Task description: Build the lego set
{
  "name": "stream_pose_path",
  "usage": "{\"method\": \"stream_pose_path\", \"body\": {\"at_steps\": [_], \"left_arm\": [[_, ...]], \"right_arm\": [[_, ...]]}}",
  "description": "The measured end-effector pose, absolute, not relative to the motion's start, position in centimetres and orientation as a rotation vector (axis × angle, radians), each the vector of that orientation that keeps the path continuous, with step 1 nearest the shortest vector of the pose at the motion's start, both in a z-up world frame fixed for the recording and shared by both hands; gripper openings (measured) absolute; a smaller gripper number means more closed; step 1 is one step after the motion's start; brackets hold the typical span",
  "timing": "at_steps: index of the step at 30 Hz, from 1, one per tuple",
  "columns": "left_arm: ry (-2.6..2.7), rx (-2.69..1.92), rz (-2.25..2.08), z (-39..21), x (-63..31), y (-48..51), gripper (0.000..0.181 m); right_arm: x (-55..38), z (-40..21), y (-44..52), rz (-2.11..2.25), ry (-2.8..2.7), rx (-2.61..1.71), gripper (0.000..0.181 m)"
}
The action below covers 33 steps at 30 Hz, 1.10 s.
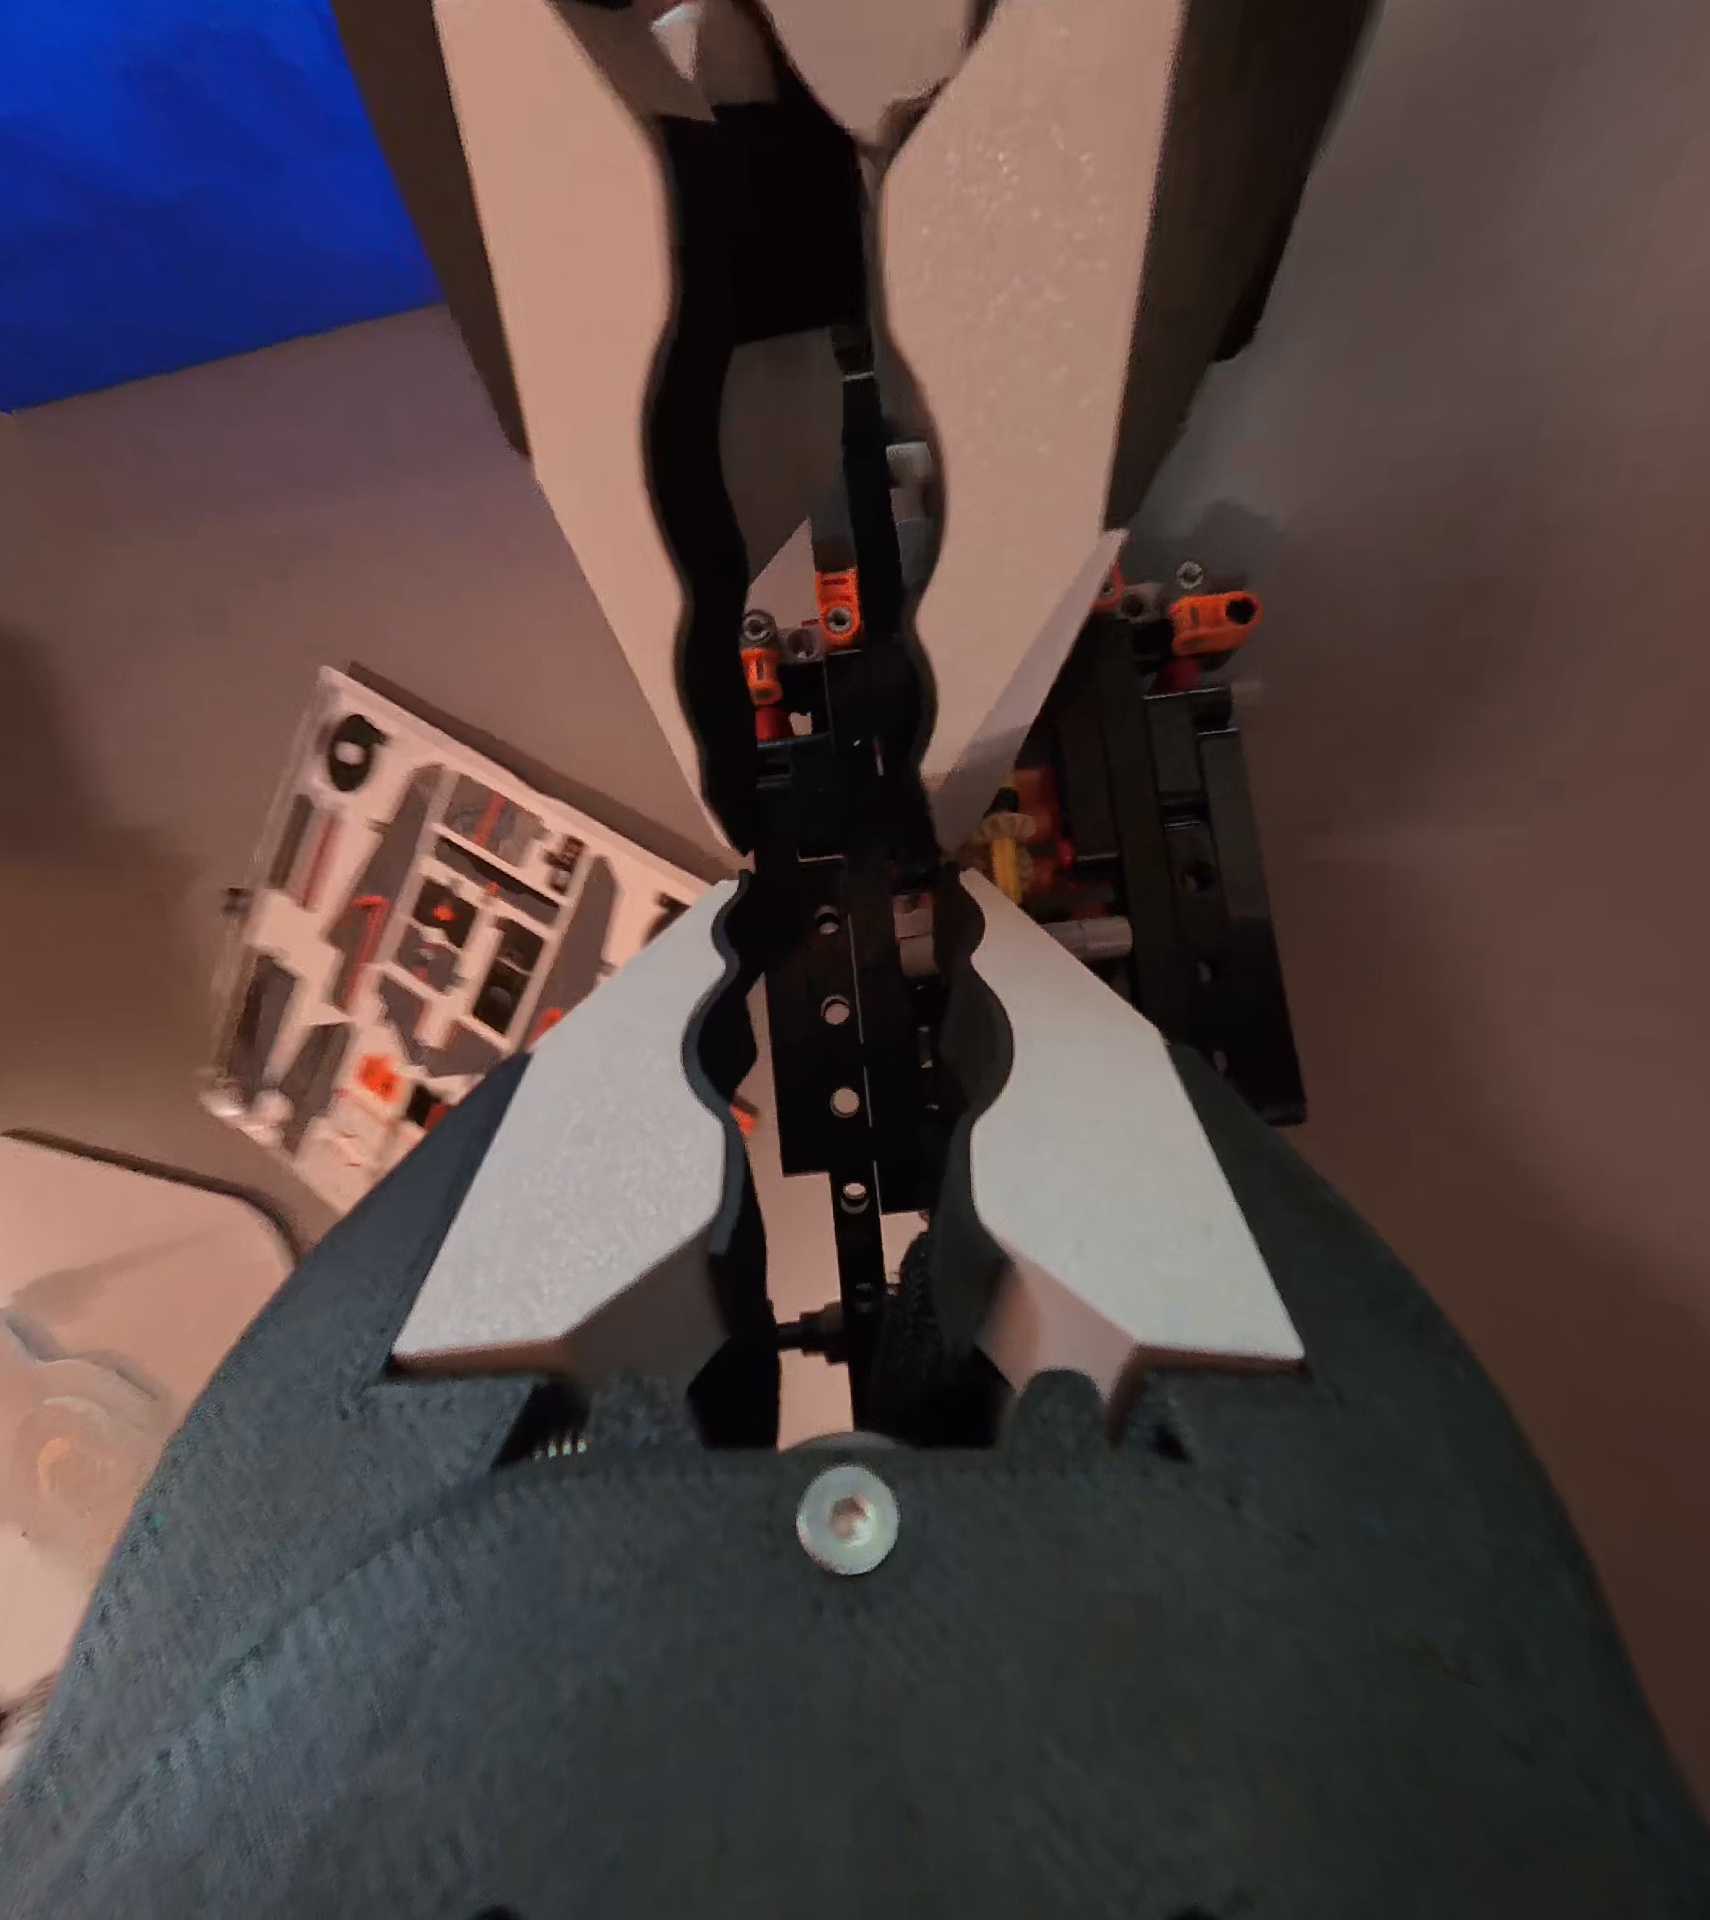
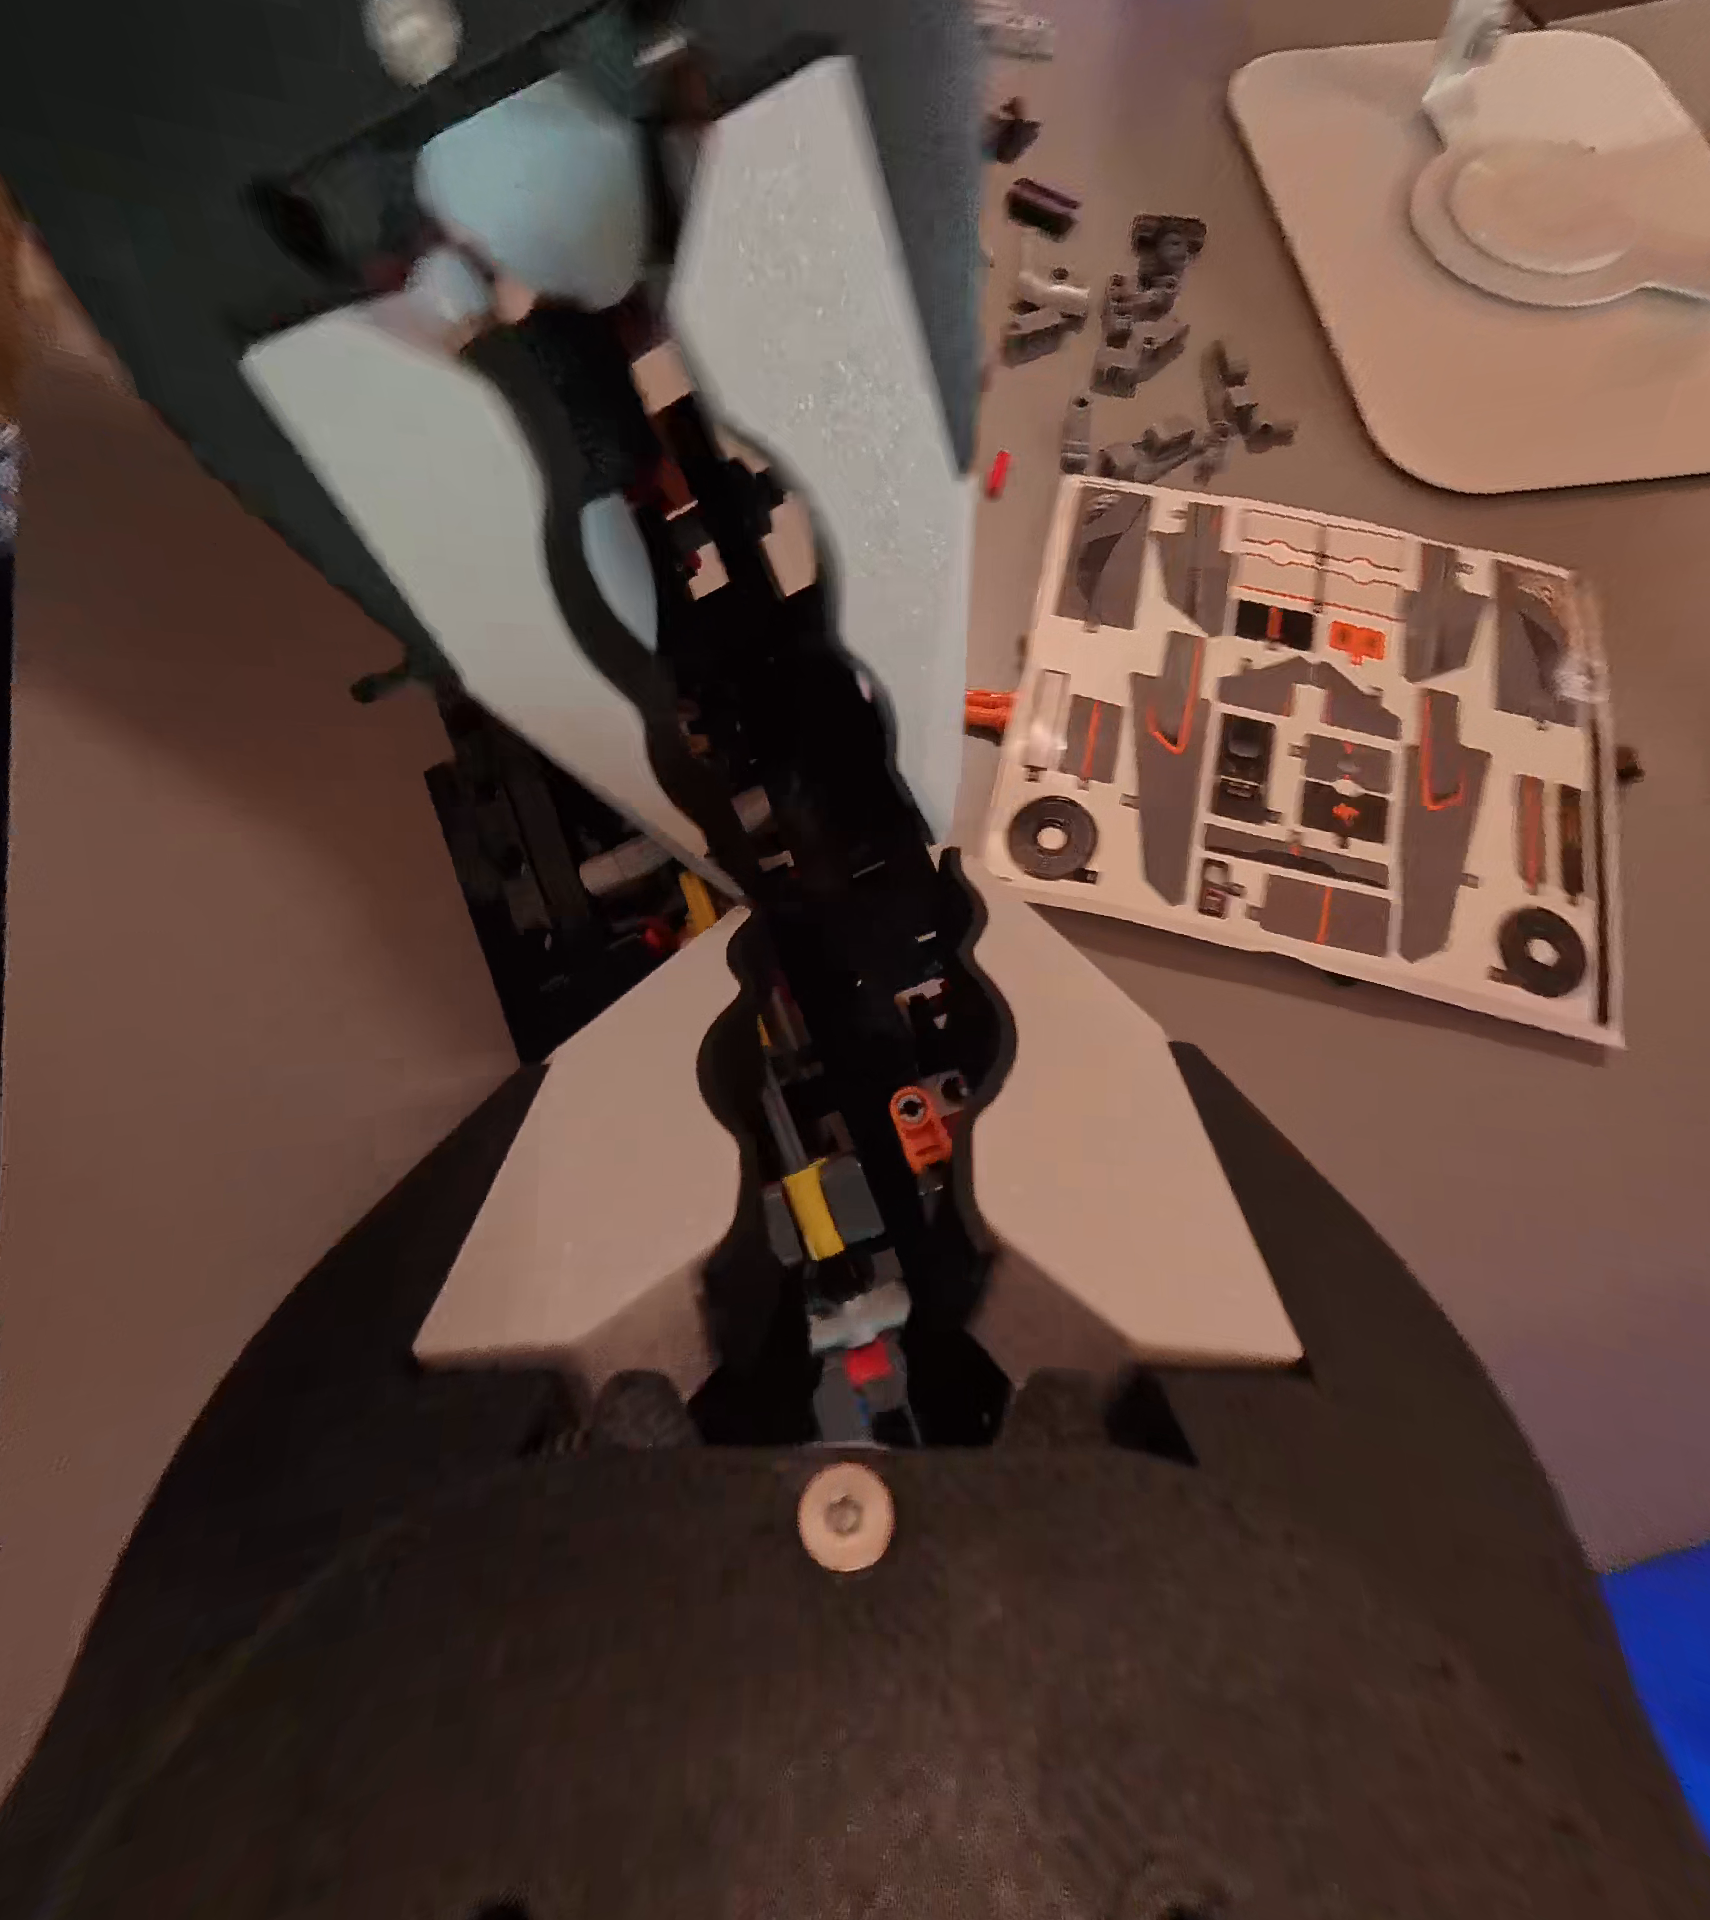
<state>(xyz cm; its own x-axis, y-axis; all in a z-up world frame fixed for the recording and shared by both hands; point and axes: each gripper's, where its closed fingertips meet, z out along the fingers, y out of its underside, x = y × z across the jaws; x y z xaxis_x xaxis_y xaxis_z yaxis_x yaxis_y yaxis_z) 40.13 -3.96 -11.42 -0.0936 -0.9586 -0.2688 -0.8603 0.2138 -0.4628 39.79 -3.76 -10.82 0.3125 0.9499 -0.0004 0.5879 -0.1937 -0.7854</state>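
Observation:
A long black lego technic assembly (image 1: 835, 1008) with pin holes and orange connectors is held between both grippers above the table. My left gripper (image 1: 851, 894) is shut on one end of it. My right gripper (image 1: 830, 821) reaches in from the top of the left wrist view, tip to tip with the left, and is shut on the other end. In the right wrist view, my right gripper (image 2: 846, 904) clamps the assembly (image 2: 830, 997) around an orange connector (image 2: 922, 1127) and a yellow piece. The left gripper (image 2: 809, 821) comes in from above.
A second black lego build (image 1: 1183, 852) lies on the grey table under the grippers. A white sticker sheet (image 2: 1318, 769) lies flat, with several loose grey pieces (image 2: 1142, 343) beyond it. A white stand base (image 2: 1557, 260) sits at the far corner. A blue surface (image 1: 103, 187) borders the table. Left and right tips are no more than a few centimetres apart.

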Motion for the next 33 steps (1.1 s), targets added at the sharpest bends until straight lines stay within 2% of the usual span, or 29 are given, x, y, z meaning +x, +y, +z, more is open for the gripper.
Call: {"method": "stream_pose_path", "body": {"at_steps": [1, 8, 15, 18, 22, 27, 29, 33], "left_arm": [[2.017, -1.715, -0.305, -11.6, 39.8, -4.3, 0.034], [1.988, -1.714, -0.345, -11.4, 39.5, -4.4, 0.034], [1.953, -1.719, -0.376, -11.4, 39.3, -4.4, 0.034], [1.944, -1.726, -0.4, -11.5, 39.2, -4.4, 0.034], [1.918, -1.759, -0.432, -11.6, 39.1, -4.3, 0.034], [1.934, -1.732, -0.415, -11.5, 39.3, -4.4, 0.033], [1.942, -1.742, -0.41, -11.5, 39.4, -4.4, 0.034], [1.955, -1.731, -0.393, -11.5, 39.4, -4.4, 0.033]], "right_arm": [[39.6, -11.0, -4.1, 0.656, -1.402, -1.868, 0.028], [39.7, -10.7, -4.3, 0.448, -1.535, -1.734, 0.032], [38.8, -10.5, -4.9, 0.384, -1.61, -1.671, 0.018], [38.8, -10.4, -4.5, 0.399, -1.572, -1.68, 0.027], [38.7, -10.5, -4.6, 0.396, -1.578, -1.672, 0.021], [38.8, -10.5, -4.3, 0.418, -1.592, -1.681, 0.03], [39.1, -10.3, -3.8, 0.393, -1.573, -1.682, 0.043], [38.9, -10.6, -4.2, 0.466, -1.622, -1.711, 0.033]]}}
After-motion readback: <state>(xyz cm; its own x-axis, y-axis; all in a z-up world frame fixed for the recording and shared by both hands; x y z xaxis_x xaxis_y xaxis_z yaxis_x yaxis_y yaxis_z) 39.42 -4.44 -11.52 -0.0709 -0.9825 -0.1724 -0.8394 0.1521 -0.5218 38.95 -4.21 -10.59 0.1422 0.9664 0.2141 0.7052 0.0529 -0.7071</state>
